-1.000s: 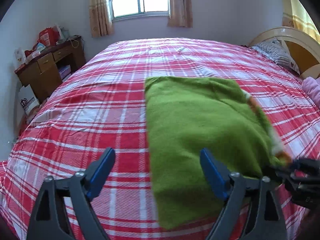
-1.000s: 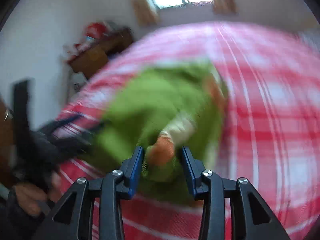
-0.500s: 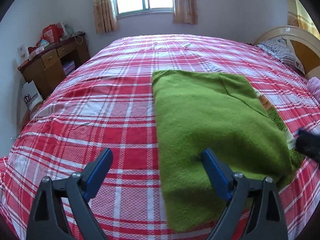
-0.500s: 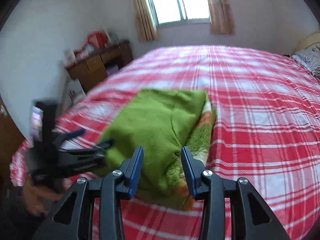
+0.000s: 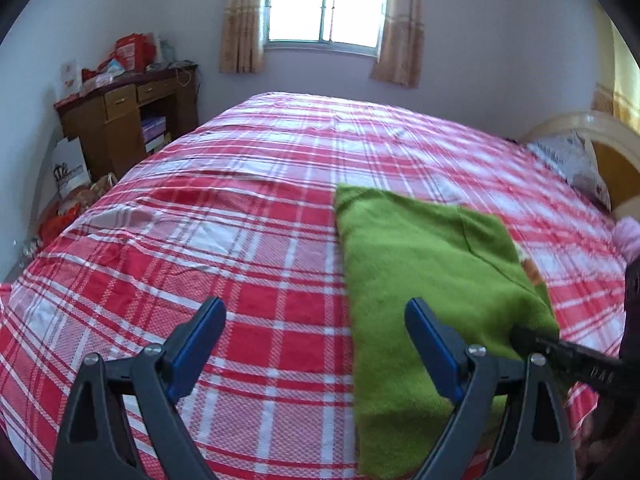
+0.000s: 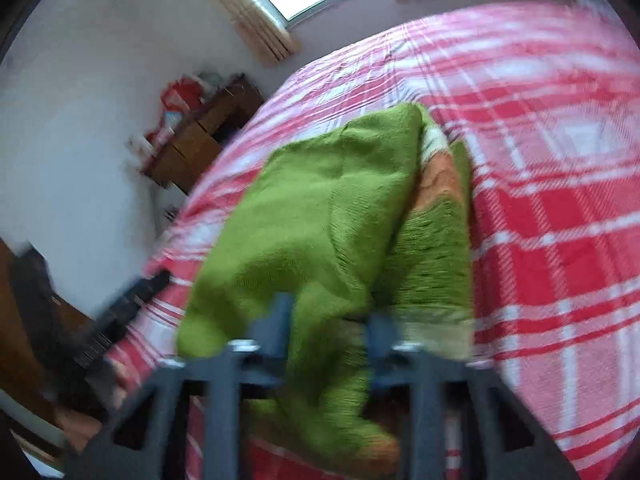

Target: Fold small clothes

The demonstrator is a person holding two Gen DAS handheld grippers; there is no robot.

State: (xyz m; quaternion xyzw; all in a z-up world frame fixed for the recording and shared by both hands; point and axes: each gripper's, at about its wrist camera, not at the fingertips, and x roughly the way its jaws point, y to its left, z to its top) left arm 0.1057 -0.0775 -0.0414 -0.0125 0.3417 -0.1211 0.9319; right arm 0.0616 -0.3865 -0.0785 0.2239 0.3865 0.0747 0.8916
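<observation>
A single fuzzy lime-green knitted garment lies folded on the bed's red, pink and white plaid sheet, on the right-hand side of the left wrist view. The left gripper hangs above the sheet with its two blue-padded fingers spread wide and nothing between them; the garment's straight left edge runs down between the two fingers, so the right-hand finger sits over green knit while the left-hand one sits over bare plaid. Whether that finger touches the cloth cannot be told. The right gripper is heavily blurred in its own view; its two fingers stand a narrow gap apart with a fold of the green garment lying between them at the near end, but the blur hides whether the pads actually pinch the cloth. In that view the garment's top layer is plain green, and along its right edge an under-layer shows an orange and cream pattern. In the left wrist view, a black arm of the right gripper reaches in from the right edge onto the garment's near right corner. Beyond the bed there is one window flanked by two tan curtains, one brown wooden desk cluttered with red bags and boxes against the left wall, and one patterned pillow by the cream headboard at the right.
</observation>
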